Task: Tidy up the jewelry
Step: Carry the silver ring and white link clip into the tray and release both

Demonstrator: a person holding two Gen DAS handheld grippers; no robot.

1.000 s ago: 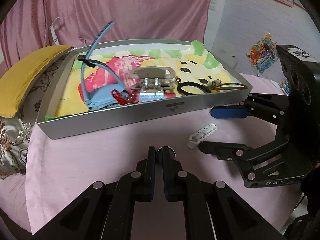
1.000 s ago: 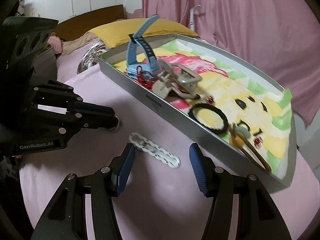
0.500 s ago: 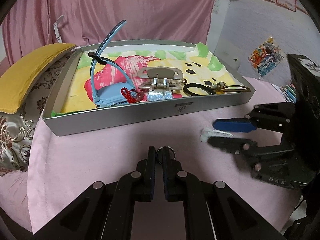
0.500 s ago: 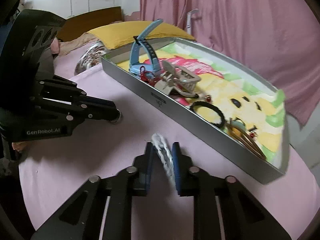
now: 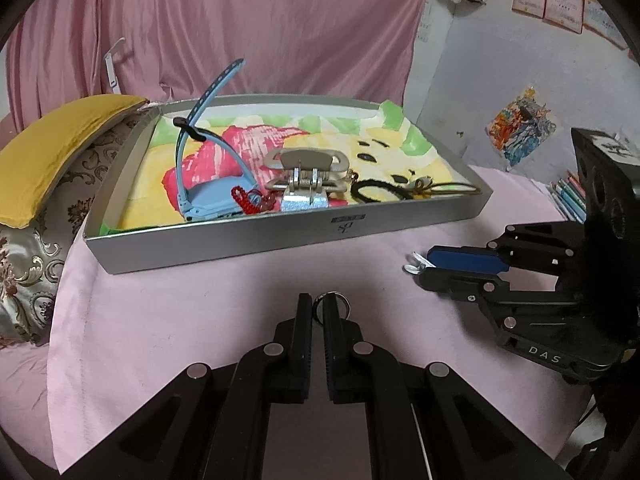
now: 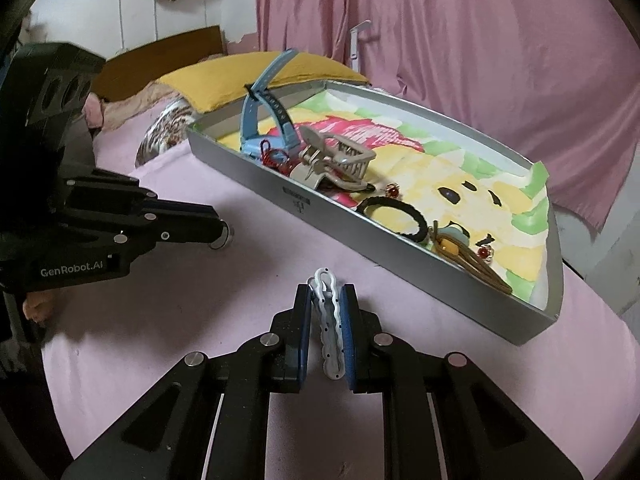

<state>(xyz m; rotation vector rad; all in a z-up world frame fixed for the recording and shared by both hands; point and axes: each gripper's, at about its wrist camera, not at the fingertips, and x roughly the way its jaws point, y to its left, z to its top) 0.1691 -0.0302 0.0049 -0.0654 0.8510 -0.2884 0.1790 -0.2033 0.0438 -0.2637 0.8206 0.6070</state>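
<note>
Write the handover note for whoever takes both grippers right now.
Left gripper: shut on a small silver ring, low over the pink cloth.
Right gripper: shut on a white wavy hair clip, in front of the tray.
Silver tray already holds a blue watch, beige claw clip, black hair tie and brown band.
Left: put the ring and the clip in the tray.

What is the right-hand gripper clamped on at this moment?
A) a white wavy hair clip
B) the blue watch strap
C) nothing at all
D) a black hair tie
A: in the right wrist view the right gripper has its blue pads closed on the white wavy hair clip, above the pink cloth.
</note>
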